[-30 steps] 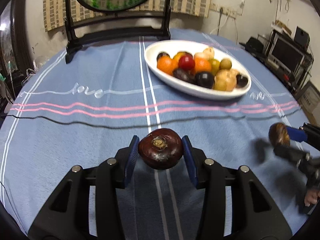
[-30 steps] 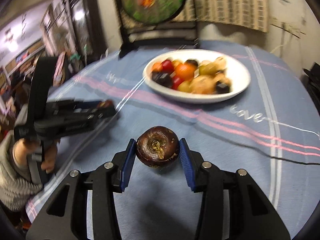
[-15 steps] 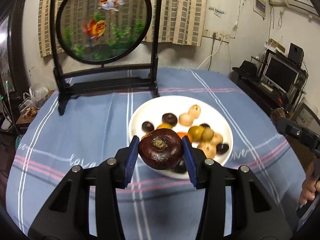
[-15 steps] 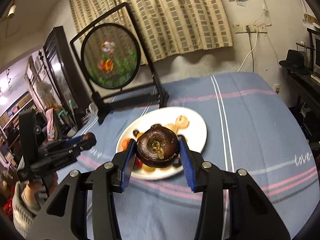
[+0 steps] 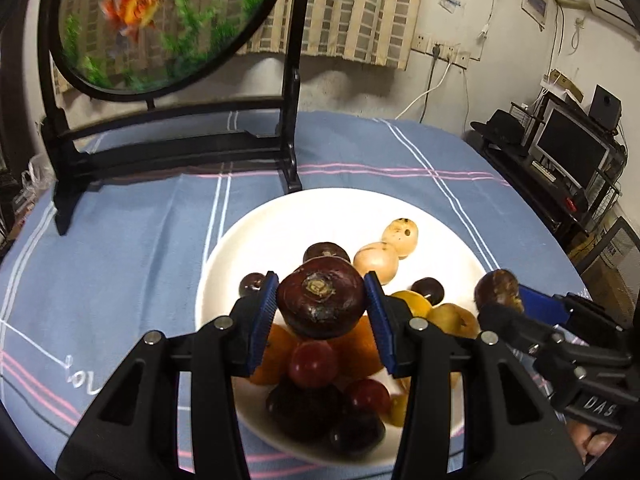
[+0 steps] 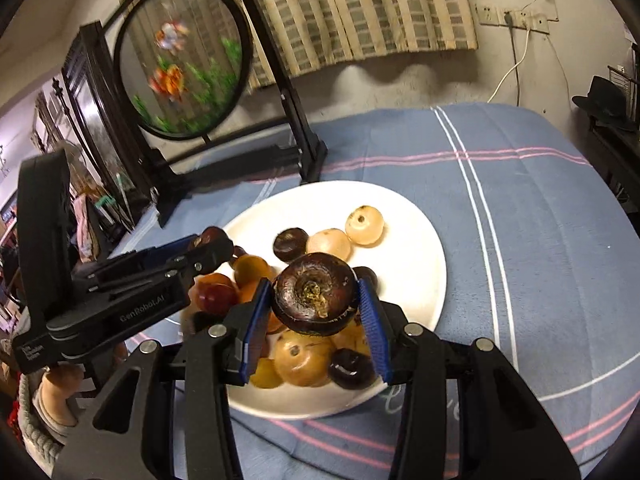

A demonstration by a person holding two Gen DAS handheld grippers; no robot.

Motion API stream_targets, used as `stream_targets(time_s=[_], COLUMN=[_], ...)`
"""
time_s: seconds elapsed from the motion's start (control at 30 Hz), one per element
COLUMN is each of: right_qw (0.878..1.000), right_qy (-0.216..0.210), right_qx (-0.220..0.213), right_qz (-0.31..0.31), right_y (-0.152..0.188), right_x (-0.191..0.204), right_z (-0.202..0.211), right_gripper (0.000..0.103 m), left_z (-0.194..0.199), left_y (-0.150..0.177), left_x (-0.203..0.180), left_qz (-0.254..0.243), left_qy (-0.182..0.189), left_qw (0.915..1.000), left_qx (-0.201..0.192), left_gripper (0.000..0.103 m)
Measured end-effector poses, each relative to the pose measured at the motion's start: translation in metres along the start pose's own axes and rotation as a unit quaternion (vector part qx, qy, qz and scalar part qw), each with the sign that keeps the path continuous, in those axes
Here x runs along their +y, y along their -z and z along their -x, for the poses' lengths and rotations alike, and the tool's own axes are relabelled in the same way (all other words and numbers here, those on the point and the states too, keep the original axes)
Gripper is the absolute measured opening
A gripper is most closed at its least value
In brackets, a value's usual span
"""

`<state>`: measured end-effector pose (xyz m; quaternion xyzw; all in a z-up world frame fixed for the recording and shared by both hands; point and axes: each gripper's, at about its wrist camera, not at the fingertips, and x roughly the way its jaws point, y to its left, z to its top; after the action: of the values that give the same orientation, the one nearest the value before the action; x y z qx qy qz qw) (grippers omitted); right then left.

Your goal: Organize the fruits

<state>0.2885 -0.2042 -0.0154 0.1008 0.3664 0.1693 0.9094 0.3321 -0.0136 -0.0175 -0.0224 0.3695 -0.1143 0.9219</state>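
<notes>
Low in each frame, the left gripper (image 5: pixel 322 312) and right gripper (image 6: pixel 316 308) each clamp a dark fruit above the white plate (image 5: pixel 348 208) of fruit at centre, the fish screen (image 5: pixel 160 20) upper left; released now, either could bounce off the pile onto the cloth; a second ago both hung over bare cloth, short of the plate

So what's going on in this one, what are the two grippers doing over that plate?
A person is sorting fruit with a handheld gripper in each hand. The left gripper is clamped on a dark round fruit, and the right gripper on a second dark fruit. Both hang above the white plate, which already holds a pile of orange, red, tan and dark fruits on the blue tablecloth. Neither fruit has been set down yet.
</notes>
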Motion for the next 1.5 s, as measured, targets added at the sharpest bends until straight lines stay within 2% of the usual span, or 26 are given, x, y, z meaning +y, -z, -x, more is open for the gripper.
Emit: stream_targets(time_s=[0.27, 0.6, 0.67, 0.7, 0.73, 0.93, 1.2, 1.5], right_qw=[1.000, 1.000, 1.000, 1.000, 1.000, 0.998, 0.996, 0.992], right_qy=[0.014, 0.016, 0.014, 0.018, 0.024, 0.028, -0.005, -0.023], right_qx=[0.012, 0.007, 0.013, 0.013, 0.003, -0.040, -0.081, -0.108], right_qz=[0.008, 0.015, 0.017, 0.016, 0.018, 0.035, 0.039, 0.063], right_y=[0.001, -0.002, -0.001, 0.000, 0.000, -0.005, -0.009, 0.014], right_x=[0.000, -0.001, 0.000, 0.001, 0.001, 0.005, 0.025, 0.058], right_z=[-0.022, -0.027, -0.028, -0.028, -0.024, -0.001, 0.045, 0.096], right_gripper=[0.045, 0.046, 0.068, 0.081, 0.083, 0.083, 0.083, 0.084], left_z=[-0.030, -0.030, -0.028, -0.026, -0.024, -0.008, 0.035, 0.086], left_y=[0.003, 0.003, 0.002, 0.002, 0.001, -0.004, -0.008, 0.035], left_x=[0.006, 0.005, 0.004, 0.004, 0.004, 0.008, 0.009, -0.006], left_qz=[0.002, 0.001, 0.000, 0.000, -0.001, 0.013, 0.025, 0.010], left_qy=[0.005, 0.004, -0.001, -0.005, -0.009, 0.000, 0.000, -0.011], left_qw=[0.9998, 0.9998, 0.9999, 1.0000, 1.0000, 0.9998, 0.9986, 0.9986], left_qx=[0.020, 0.017, 0.011, 0.005, -0.002, -0.018, -0.047, -0.050], left_gripper=[0.044, 0.045, 0.057, 0.070, 0.072, 0.074, 0.080, 0.080])
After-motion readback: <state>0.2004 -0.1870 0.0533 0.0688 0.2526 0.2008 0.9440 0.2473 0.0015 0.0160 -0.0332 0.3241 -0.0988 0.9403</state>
